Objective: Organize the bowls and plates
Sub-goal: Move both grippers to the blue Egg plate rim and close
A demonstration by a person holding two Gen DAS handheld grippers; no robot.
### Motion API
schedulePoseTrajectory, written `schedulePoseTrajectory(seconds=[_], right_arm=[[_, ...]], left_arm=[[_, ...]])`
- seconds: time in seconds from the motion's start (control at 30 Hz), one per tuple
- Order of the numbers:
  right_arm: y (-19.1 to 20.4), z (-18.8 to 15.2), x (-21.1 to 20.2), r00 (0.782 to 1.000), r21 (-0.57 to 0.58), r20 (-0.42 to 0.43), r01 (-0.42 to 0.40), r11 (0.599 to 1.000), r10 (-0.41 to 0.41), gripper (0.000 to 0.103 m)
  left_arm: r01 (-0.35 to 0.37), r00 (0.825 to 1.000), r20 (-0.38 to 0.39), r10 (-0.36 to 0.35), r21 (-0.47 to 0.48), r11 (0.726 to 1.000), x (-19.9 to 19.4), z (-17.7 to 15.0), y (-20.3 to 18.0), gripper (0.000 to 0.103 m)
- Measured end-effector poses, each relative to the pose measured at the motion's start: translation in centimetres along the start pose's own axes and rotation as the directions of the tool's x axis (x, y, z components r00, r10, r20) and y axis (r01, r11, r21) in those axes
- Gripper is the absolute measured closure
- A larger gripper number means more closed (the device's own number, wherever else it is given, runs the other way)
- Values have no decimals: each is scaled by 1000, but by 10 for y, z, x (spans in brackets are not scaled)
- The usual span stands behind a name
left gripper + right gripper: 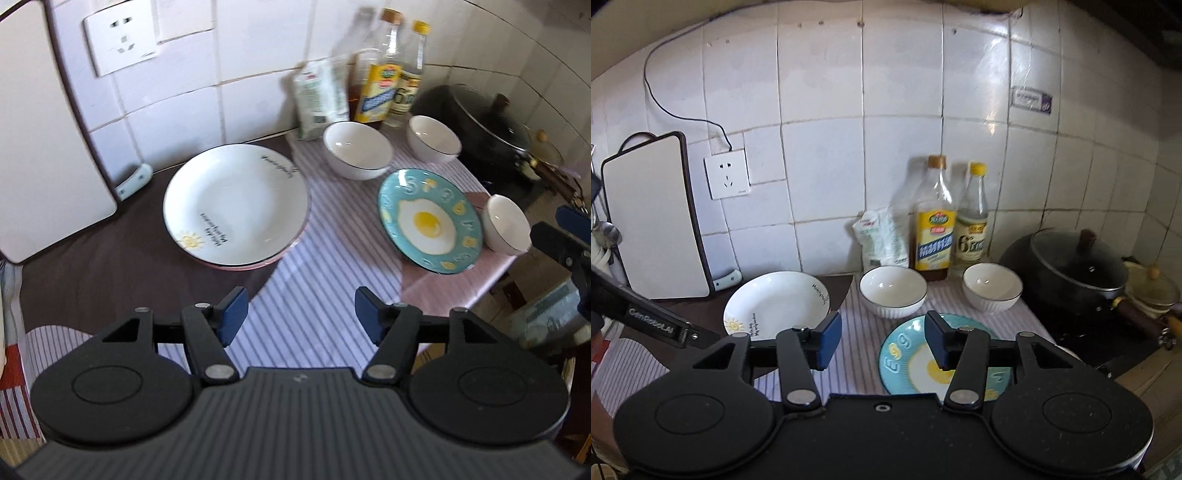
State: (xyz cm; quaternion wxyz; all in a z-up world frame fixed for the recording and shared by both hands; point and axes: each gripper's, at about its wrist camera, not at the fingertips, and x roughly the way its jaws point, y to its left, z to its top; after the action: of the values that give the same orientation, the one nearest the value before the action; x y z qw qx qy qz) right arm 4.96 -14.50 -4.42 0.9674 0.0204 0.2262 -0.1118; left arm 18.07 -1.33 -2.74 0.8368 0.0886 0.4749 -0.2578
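Plates and bowls are spread over the counter under the tiled wall. White plate with the little sun print sits on top of a pink-rimmed one, mostly on the dark brown cloth, its right edge over the striped cloth. Teal egg plate is further right on the stripes, with a small white bowl just beside its right rim. Two more white bowls are behind: the left bowl looks nested in another one, and the right bowl stands next to the black lidded pot.

Left gripper hangs above the striped cloth with its blue pads apart and nothing between them. Right gripper is the same deal, pads spread, empty, with the egg plate showing past its right finger but not touched.

Two bottles and a white bag line the wall, and a cutting board leans by the socket.
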Motion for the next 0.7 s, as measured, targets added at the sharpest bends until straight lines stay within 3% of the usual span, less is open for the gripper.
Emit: schedulePoseTrajectory(seconds=[0.33,0.5,0.57,0.7], right_arm=[[-17,-40,0,998,3,-13,58,998,-58,30],[-17,-56,3,992,-26,36,120,992,-119,26],[-22,-62,9,993,4,39,113,994,-113,11],[-33,-79,25,992,69,46,115,991,-118,10]], left_arm=[[92,994,-58,-89,48,995,35,0,-38,36],[72,994,-89,-65,82,994,59,11,-48,35],[64,995,-84,-57,91,994,68,14,-51,32],[72,997,-42,-67,123,990,87,16,-59,27]])
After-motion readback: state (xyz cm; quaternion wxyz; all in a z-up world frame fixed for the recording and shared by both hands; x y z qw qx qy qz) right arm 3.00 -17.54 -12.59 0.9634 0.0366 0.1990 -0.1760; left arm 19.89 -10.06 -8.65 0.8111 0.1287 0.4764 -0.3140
